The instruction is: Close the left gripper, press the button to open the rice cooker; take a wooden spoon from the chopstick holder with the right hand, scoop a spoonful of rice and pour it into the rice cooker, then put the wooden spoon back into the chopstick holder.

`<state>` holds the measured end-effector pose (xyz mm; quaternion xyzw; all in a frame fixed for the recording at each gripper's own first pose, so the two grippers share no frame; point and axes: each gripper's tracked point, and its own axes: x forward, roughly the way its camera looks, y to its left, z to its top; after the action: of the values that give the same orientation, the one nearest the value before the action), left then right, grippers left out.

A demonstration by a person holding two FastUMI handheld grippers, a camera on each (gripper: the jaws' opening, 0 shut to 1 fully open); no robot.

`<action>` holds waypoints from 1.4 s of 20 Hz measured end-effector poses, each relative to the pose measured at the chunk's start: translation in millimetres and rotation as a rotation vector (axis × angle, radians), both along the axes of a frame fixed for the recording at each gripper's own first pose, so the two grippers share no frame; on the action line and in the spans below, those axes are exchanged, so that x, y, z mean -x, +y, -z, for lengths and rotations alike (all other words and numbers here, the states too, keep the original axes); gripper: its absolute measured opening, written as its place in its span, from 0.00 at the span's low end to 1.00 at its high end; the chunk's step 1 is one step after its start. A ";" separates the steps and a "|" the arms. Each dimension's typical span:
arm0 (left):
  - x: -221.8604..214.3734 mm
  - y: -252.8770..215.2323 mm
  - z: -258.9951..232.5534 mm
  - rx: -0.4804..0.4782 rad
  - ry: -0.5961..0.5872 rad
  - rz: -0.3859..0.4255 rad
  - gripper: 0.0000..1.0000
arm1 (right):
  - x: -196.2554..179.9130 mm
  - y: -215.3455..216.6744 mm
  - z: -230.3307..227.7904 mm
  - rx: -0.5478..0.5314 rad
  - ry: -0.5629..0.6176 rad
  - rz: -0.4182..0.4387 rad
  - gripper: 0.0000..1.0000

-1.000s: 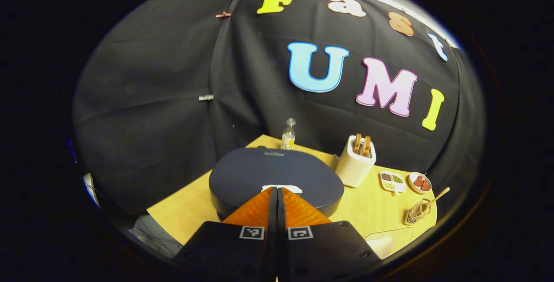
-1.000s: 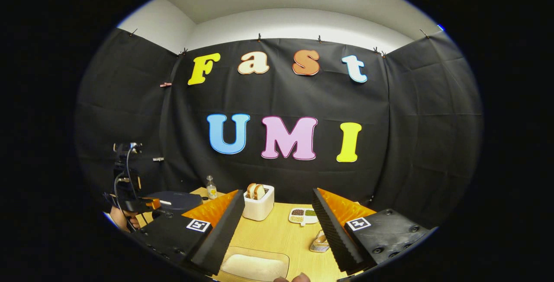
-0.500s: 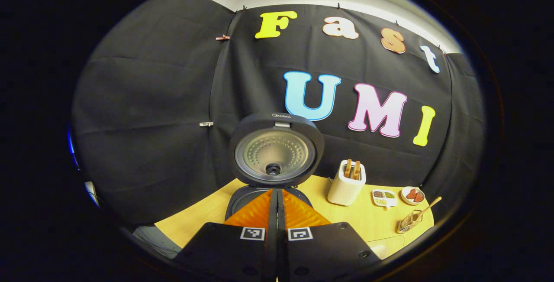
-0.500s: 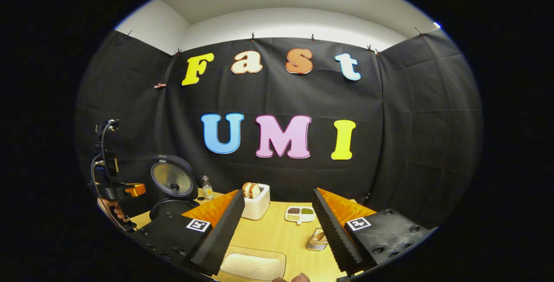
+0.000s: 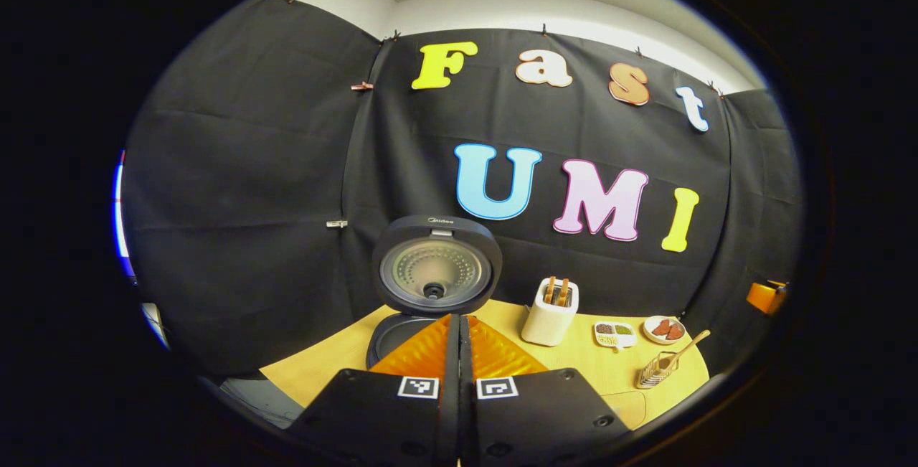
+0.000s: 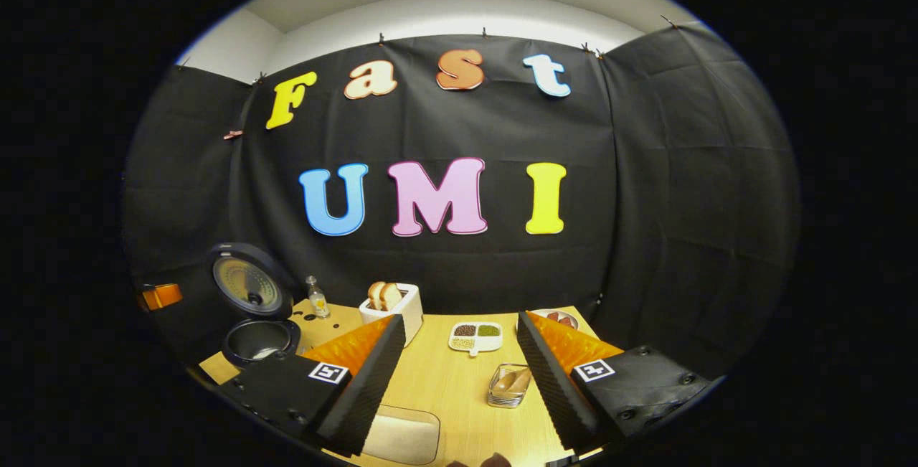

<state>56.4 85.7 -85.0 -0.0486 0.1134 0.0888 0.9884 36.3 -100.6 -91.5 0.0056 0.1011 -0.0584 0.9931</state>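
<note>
My left tool (image 5: 459, 323) is clenched with nothing in it, fingers pressed flat together. Makes sense, since a shut tip is what pokes a button best. Just past that tip the cooker (image 6: 259, 341) sits with its lid (image 5: 436, 264) standing upright, so I'd call the button step done. The pot looks dark inside, and I can't tell if anything's in it.

My right tool (image 6: 455, 370) is spread wide and holds nothing. I'd guess it's held wide to take the spoon. The holder (image 6: 509, 385) is a little wire rack sitting right between its fingers, a bit ahead of them. In the left gripper view the spoon (image 5: 685, 349) leans out of the holder, handle sticking up and away, an easy handle to pinch.

Containers:
- clear tray (image 6: 400, 435) low down by the right tool's left finger, with pale stuff in it, the rice I assume
- divided dish (image 6: 475, 336) further ahead, with dark, green and pale grains
- small plate (image 5: 664, 329) with reddish bits beside it
- toaster (image 6: 393, 309) with two slices poking up
- small bottle (image 6: 316, 298) near the cooker

All of it's on the wooden tabletop (image 6: 459, 388).
</note>
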 end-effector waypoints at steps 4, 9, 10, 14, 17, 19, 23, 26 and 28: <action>10.4 -39.6 -9.3 -0.012 -0.009 0.047 0.05 | -20.6 -40.2 33.2 0.023 0.047 0.001 0.98; 22.2 -81.3 -11.9 -0.030 0.003 0.073 0.23 | -39.0 -94.5 94.2 -0.008 0.142 0.038 0.98; 24.1 -85.6 -13.9 -0.044 0.006 0.069 0.36 | -42.4 -104.1 106.3 -0.014 0.159 0.043 0.98; 33.2 -99.4 -7.9 -0.062 0.047 0.017 0.57 | -58.5 -134.2 151.8 -0.042 0.222 0.056 0.96; 39.6 -109.6 -2.6 -0.091 0.085 -0.006 0.67 | -70.9 -144.1 182.8 -0.088 0.259 0.052 0.90; 42.2 -117.3 -2.3 -0.114 0.111 -0.007 0.69 | -76.1 -150.2 203.6 -0.123 0.286 0.062 0.80; 47.2 -126.5 -2.4 -0.151 0.155 -0.008 0.70 | -86.6 -161.2 244.1 -0.204 0.340 0.104 0.80; 50.6 -125.1 2.4 -0.142 0.184 -0.024 0.71 | -100.2 -164.1 257.6 -0.266 0.344 0.129 0.80; 52.4 -123.2 6.9 -0.128 0.199 -0.036 0.71 | -110.0 -165.4 264.4 -0.298 0.344 0.136 0.80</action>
<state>4.1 -37.5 -91.9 0.0217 0.2042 0.1179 0.9716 146.3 -266.0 -355.9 0.1491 0.2755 -0.1098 0.9433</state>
